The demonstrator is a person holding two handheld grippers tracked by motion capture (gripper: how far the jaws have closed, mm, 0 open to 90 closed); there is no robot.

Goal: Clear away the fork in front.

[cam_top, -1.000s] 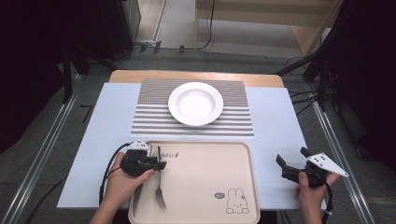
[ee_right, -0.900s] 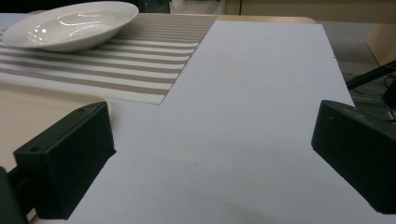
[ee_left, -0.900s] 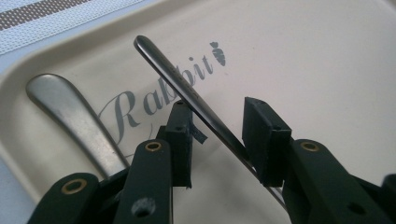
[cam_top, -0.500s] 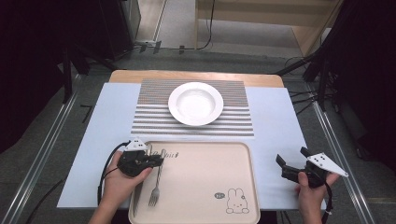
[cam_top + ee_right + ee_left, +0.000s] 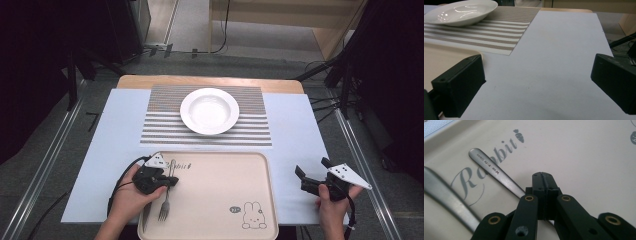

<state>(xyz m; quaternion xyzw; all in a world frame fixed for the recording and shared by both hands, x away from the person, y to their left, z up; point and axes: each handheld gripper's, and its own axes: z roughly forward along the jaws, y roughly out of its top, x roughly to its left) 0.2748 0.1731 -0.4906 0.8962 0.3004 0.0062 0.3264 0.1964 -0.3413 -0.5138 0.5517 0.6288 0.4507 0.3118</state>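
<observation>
A metal fork [image 5: 163, 209] lies on the left part of a beige rabbit-print tray [image 5: 220, 200], tines toward the near edge. My left gripper [image 5: 171, 181] is low over the fork's handle [image 5: 491, 168]. Its jaws have just been closing and now stand pressed together, with the handle running in between them. Off the tray's right side, above the pale blue mat [image 5: 295, 135], my right gripper [image 5: 311, 166] hangs open with nothing between its fingers [image 5: 459, 87].
A second metal utensil's handle [image 5: 446, 195] lies beside the fork near the tray's left rim. A white deep plate [image 5: 209, 110] sits on a striped placemat [image 5: 160, 127] beyond the tray. The table's wooden far edge [image 5: 210, 80] meets dark floor and cables.
The left gripper's jaws have closed onto the fork's handle, and the hand shifted a little. The right gripper has kept still.
</observation>
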